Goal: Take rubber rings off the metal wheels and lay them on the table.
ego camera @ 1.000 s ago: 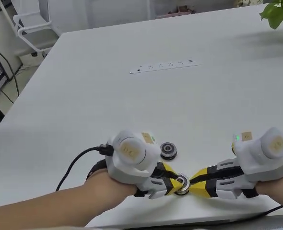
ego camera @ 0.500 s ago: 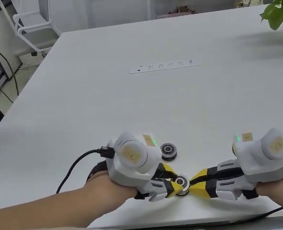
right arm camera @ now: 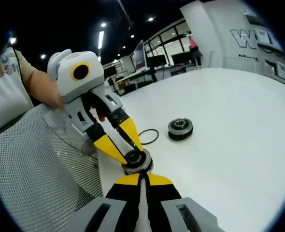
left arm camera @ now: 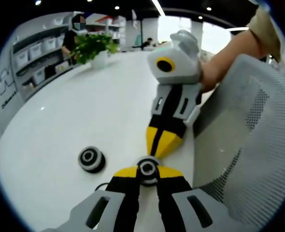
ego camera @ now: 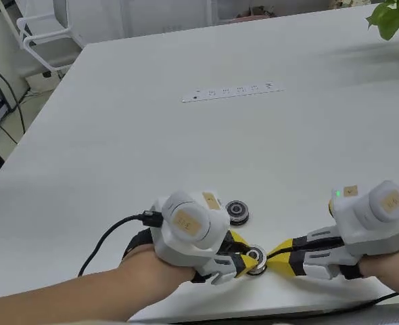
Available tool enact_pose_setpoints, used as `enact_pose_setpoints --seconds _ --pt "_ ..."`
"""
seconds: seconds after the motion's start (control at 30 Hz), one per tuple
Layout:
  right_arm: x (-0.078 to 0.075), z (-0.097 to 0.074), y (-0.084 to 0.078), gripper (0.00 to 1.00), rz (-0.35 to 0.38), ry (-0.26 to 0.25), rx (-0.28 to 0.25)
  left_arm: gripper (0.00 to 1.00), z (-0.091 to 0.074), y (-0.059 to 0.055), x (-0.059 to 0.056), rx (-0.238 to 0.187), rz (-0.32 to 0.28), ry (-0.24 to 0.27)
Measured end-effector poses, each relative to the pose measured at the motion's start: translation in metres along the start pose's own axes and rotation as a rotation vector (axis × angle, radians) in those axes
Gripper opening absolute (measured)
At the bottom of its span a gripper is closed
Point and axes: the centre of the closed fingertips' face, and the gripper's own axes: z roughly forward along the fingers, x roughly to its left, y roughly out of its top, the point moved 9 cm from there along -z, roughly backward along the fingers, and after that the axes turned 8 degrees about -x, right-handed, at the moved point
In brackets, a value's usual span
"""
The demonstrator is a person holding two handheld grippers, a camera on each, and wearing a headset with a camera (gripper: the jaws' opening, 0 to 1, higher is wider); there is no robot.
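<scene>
A small metal wheel (ego camera: 255,258) with a black rubber ring sits near the table's front edge. My left gripper (ego camera: 243,263) is shut on it; in the left gripper view the wheel (left arm camera: 147,169) lies between the yellow tips. From the other side my right gripper (ego camera: 272,260) has its jaws pressed together at the wheel's (right arm camera: 136,161) black rim. A second wheel (ego camera: 237,211) rests flat on the table just beyond, still wearing its ring. One loose black ring (right arm camera: 149,136) lies on the table next to it.
A white power strip (ego camera: 232,91) lies across the middle of the table, and a green plant (ego camera: 392,19) stands at the far right. A mesh chair back (right arm camera: 41,169) is close behind the table's near edge. A black cable (ego camera: 108,233) trails from my left gripper.
</scene>
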Motion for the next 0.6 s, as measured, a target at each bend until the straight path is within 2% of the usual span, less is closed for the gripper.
enact_pose_setpoints --seconds 0.27,0.3,0.43,0.6 --pt "-0.0024 -0.0018 -0.0014 0.00 0.147 -0.011 -0.044 0.14 0.0000 -0.0004 0.0002 0.004 0.016 0.004" --pt "0.0011 -0.0017 -0.0017 0.00 0.166 -0.011 -0.052 0.13 0.0000 -0.0005 0.0004 0.003 0.017 0.004" --pt "0.0056 -0.0029 -0.0004 0.00 0.197 -0.013 -0.066 0.13 0.0001 -0.0007 0.0003 0.004 0.022 0.006" --pt "0.0052 -0.0089 0.0042 0.00 0.262 -0.010 -0.121 0.13 0.0004 -0.0007 -0.0001 0.005 0.023 0.008"
